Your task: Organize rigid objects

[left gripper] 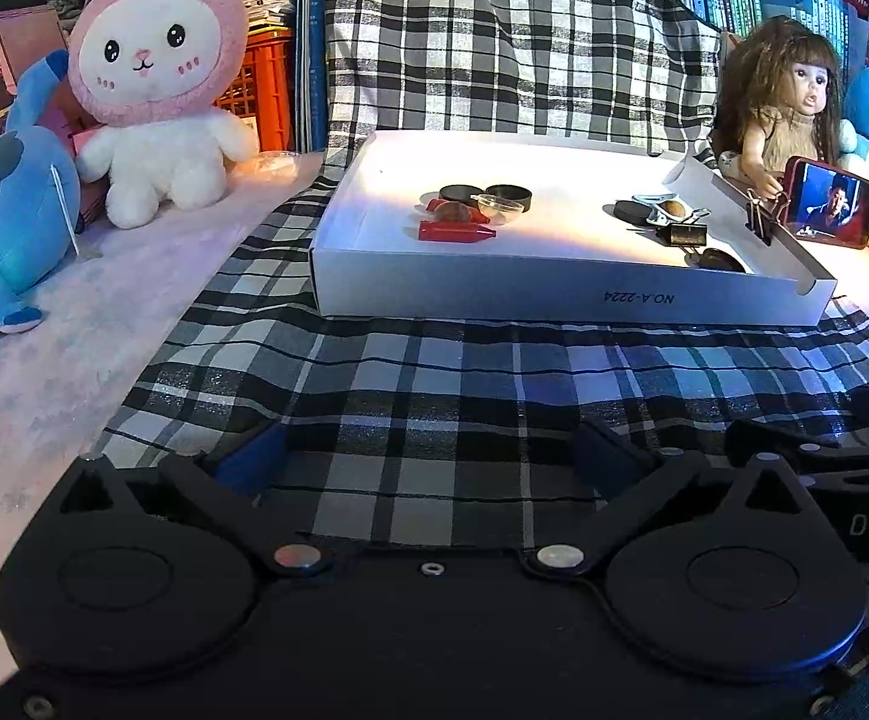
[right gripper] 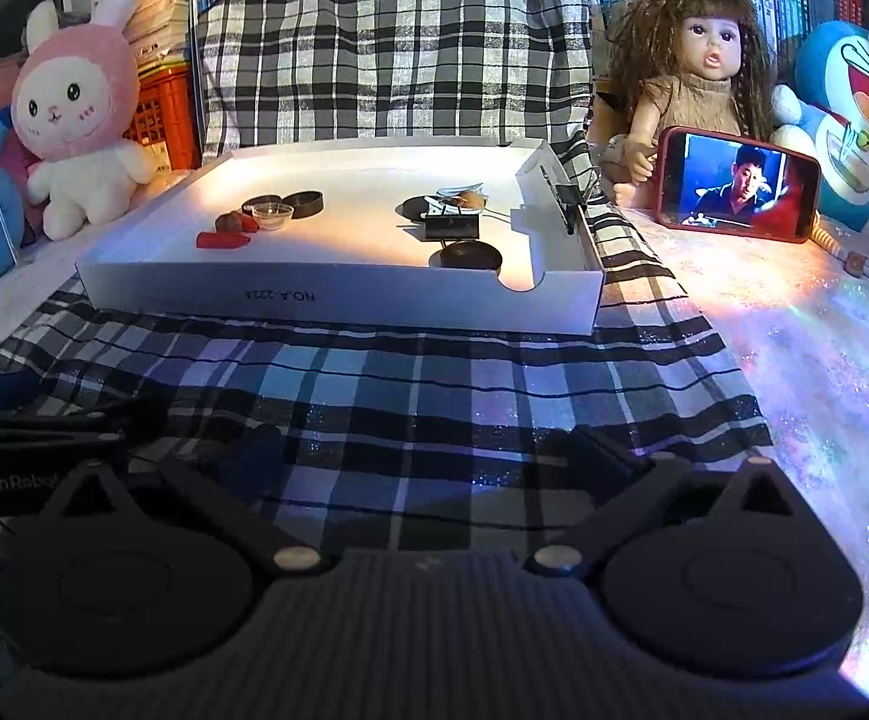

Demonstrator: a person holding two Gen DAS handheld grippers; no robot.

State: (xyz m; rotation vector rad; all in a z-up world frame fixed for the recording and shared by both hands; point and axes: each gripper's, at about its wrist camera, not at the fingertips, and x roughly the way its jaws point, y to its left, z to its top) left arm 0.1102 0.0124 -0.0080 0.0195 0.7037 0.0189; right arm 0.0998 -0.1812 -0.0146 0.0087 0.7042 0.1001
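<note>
Plaid cloth [left gripper: 434,372] covers the counter and runs up the backdrop, likely as a plain working ground. White tray [left gripper: 554,294] sits on it, taken here as the landmark; its low walls keep the small hard things from rolling off.

Beside the tray's left end: pink rabbit plush [left gripper: 152,90]. Beside its right end: doll [left gripper: 788,114], with a phone [left gripper: 827,201] propped just off the tray's right wall, screen lit. These look like bystanders, soft or unrelated.

Inside the tray, left half: dark discs [left gripper: 509,195], a clear cup [left gripper: 497,207], a red crayon [left gripper: 455,232], bunched and touching, so one sorted group, I judge. Right half: another disc, a binder clip [left gripper: 686,234], and a nut, looser. A second clip [left gripper: 758,216] is pinched onto the tray's right wall.

Left claw [left gripper: 428,456] and right claw [right gripper: 428,456] hover over the cloth near the tray's front wall, both released wide, nothing between the fingers.
</note>
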